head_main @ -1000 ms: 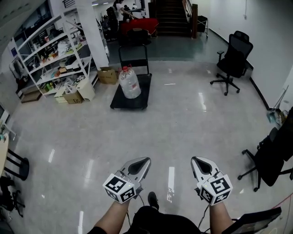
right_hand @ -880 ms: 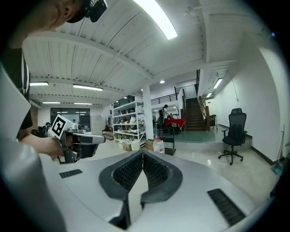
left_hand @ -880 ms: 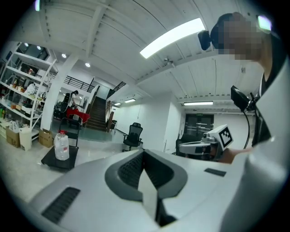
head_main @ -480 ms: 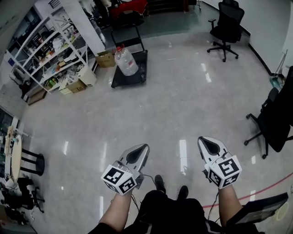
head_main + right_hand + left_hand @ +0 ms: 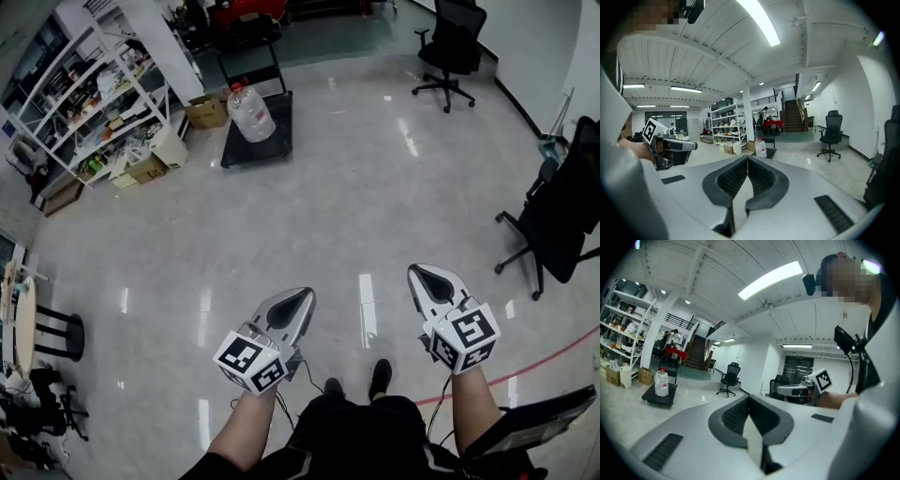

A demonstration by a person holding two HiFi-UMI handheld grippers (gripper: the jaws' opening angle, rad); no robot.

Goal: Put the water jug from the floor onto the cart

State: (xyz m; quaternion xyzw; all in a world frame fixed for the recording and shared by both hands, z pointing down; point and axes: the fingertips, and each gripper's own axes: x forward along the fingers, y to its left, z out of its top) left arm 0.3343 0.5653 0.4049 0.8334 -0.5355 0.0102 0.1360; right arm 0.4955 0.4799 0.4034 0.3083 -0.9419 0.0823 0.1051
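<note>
While both grippers point forward side by side in front of the person, the left gripper [image 5: 302, 296] has its jaws pressed together with nothing between them, and the right gripper [image 5: 418, 274] is likewise closed and empty. Well away across the glossy floor [image 5: 356, 197], the water jug [image 5: 251, 112] stands upright on the black cart [image 5: 272, 142], toward its handle end. White shelving [image 5: 89, 98] and cardboard boxes [image 5: 208, 111] sit just left of the cart, and an office chair [image 5: 448, 47] stands off to its right.

Bright ceiling strip lights [image 5: 773, 278] glare off the glossy floor [image 5: 375, 216]; fisheye edges darken.
</note>
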